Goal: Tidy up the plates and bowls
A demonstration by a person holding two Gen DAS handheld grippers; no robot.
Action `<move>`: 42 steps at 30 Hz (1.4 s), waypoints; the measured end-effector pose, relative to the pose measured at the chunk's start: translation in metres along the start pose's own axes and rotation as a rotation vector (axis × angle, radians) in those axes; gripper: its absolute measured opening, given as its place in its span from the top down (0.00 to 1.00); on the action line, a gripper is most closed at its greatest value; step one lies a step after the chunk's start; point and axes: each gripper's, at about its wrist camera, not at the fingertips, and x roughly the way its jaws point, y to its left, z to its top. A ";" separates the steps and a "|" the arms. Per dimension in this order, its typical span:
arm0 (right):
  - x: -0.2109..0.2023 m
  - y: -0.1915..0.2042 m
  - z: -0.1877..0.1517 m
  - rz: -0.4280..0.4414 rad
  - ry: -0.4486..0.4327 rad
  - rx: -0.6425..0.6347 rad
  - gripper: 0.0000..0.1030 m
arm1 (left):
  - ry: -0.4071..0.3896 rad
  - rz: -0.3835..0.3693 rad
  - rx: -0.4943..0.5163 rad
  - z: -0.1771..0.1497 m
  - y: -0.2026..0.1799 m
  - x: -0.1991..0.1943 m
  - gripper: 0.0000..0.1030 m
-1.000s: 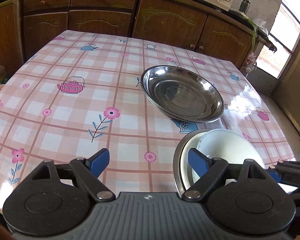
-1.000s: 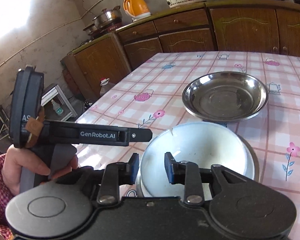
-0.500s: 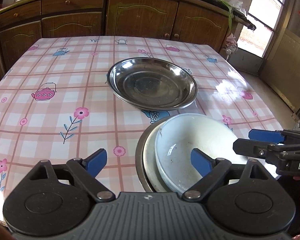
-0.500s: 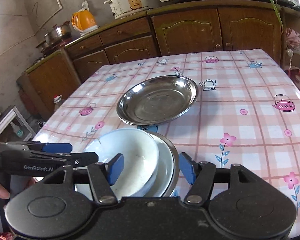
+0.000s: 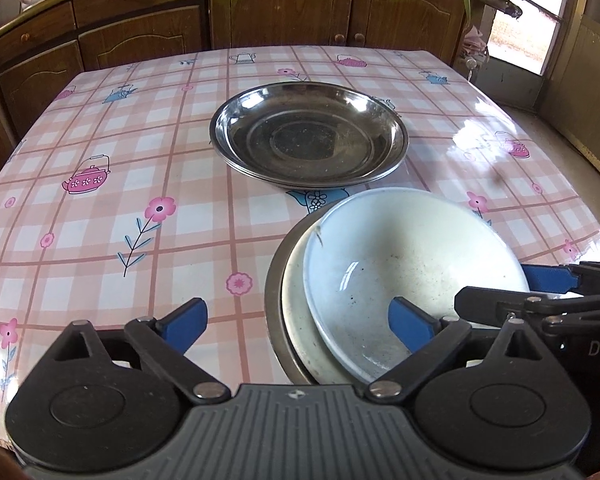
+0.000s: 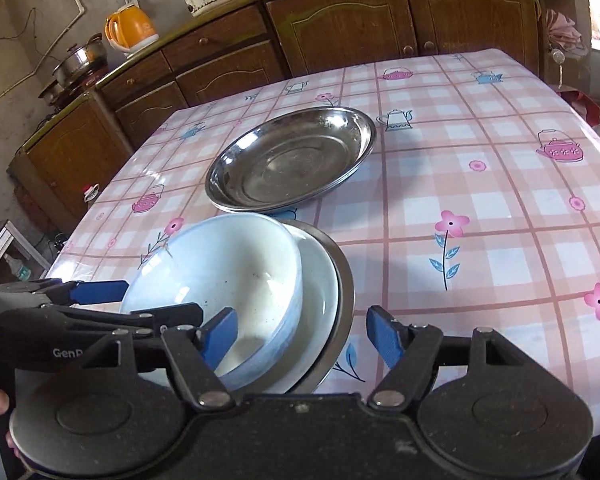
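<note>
My left gripper (image 5: 296, 322) has just opened wide and my right gripper (image 6: 300, 334) stands wide, both empty, straddling the tilted pale-blue ceramic bowl (image 5: 412, 272) in the near steel plate (image 6: 342, 280); I pinch its rim firmly and lift slowly

White bowls: two are counted, one white bowl (image 5: 412, 264) nested in a second white bowl (image 5: 296, 320).
Steel plates: a steel plate (image 5: 308, 136) is seen at frame centre; rim lines suggest a stack, number not told. Another steel plate (image 5: 274, 312) is under the bowls.
Grippers: two are counted.
Kettles: one orange kettle (image 6: 131, 30), upper left.
</note>
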 end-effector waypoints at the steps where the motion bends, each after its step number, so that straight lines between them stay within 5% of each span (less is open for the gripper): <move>1: 0.002 -0.001 0.000 0.003 0.009 0.008 0.18 | 0.009 0.001 -0.002 0.000 0.001 0.002 0.02; 10: 0.017 -0.015 0.001 0.039 0.079 0.102 0.18 | 0.060 -0.005 -0.027 -0.002 0.005 0.014 0.00; 24: 0.033 -0.020 0.008 0.088 0.108 0.148 0.12 | 0.062 -0.153 -0.126 0.002 0.022 0.033 0.00; 27: 0.036 -0.022 0.010 0.109 0.105 0.160 0.12 | 0.035 -0.186 -0.120 0.002 0.022 0.034 0.08; 30: 0.037 -0.020 0.010 0.105 0.101 0.173 0.16 | 0.015 -0.261 -0.112 0.003 0.018 0.030 0.37; 31: 0.038 -0.020 0.010 0.132 0.108 0.190 0.30 | 0.013 -0.255 -0.105 0.004 0.016 0.029 0.37; 32: 0.039 -0.021 0.010 0.159 0.121 0.215 0.32 | 0.013 -0.254 -0.109 0.004 0.016 0.030 0.37; 42: 0.035 -0.015 0.009 0.133 0.126 0.201 0.35 | 0.027 -0.249 -0.145 0.000 0.018 0.027 0.40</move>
